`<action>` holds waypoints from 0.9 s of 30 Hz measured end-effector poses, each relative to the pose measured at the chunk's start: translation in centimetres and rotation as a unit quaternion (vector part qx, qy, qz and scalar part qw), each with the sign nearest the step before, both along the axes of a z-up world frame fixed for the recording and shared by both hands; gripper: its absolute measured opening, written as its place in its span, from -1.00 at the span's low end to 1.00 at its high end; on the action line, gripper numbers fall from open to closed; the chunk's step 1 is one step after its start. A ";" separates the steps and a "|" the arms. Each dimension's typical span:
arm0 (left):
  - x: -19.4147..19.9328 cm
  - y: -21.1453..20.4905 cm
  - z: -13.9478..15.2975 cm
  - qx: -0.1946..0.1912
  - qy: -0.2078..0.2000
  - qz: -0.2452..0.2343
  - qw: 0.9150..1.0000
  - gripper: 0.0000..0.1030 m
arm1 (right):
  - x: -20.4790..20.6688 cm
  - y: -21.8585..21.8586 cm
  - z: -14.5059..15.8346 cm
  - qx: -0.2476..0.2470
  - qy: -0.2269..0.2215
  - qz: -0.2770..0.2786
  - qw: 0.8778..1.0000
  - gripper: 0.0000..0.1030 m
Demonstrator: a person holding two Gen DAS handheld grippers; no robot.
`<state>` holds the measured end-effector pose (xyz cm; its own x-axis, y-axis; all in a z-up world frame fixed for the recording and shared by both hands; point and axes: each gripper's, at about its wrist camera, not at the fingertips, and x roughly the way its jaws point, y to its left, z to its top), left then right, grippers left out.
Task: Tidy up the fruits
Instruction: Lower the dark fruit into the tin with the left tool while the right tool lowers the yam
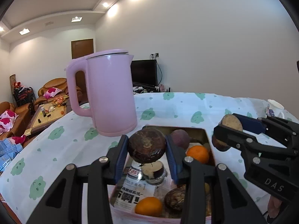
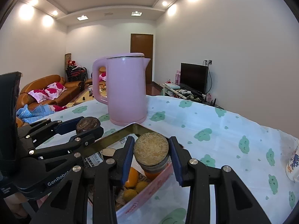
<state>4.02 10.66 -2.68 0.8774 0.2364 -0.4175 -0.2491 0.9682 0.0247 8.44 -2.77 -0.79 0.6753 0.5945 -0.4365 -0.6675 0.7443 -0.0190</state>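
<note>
The left tongs (image 1: 147,150) grip a round, flattened dark-brown fruit (image 1: 146,145) with a rough, mottled rind between blue ribbed pads, the jaws closed only as far as its width and held above the box (image 1: 207,136). The right tongs (image 2: 151,153) clamp a second fruit (image 2: 151,150) the same way; it shows a pale, grainy, flat disc face over a darker rim, and it too hangs above the box. In the left view the right tongs (image 1: 227,130) appear at the right with that fruit's tan face turned up; in the right view the left tongs (image 2: 87,126) reach in from the left with their glossy brown fruit. The box is a shallow rectangular tin, pink outside with a dull brassy inner wall, lined with printed paper. Inside lie two smooth oranges (image 1: 198,154), a purplish round fruit (image 1: 180,139), another mottled brown one (image 1: 174,198) and a small glass jar (image 1: 154,171). Behind it stands a tall, matte pink plastic kettle (image 1: 110,93) with a loop handle. The bench (image 1: 186,110) wears a white cloth printed with green cloud shapes, and a patterned white cup (image 1: 274,109) sits at its far right.
</note>
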 end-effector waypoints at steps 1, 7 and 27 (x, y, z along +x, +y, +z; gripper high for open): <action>0.0 0.2 -0.1 0.000 0.002 0.002 1.000 -0.20 | 0.0 0.2 0.0 -0.001 0.000 0.001 1.000 -0.23; 0.0 1.0 -0.3 0.002 0.011 0.005 1.000 -0.20 | 0.0 1.1 0.0 0.000 0.002 0.007 1.000 -0.23; 1.5 2.7 -2.5 0.004 0.062 0.012 0.998 -0.20 | 1.4 4.6 -2.3 -0.020 0.057 0.014 0.998 -0.23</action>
<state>5.53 13.32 -5.18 0.8129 0.2606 -0.5209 -0.2670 0.9615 0.0643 9.82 1.85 -3.08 0.6035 0.5922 -0.5339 -0.6871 0.7260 0.0286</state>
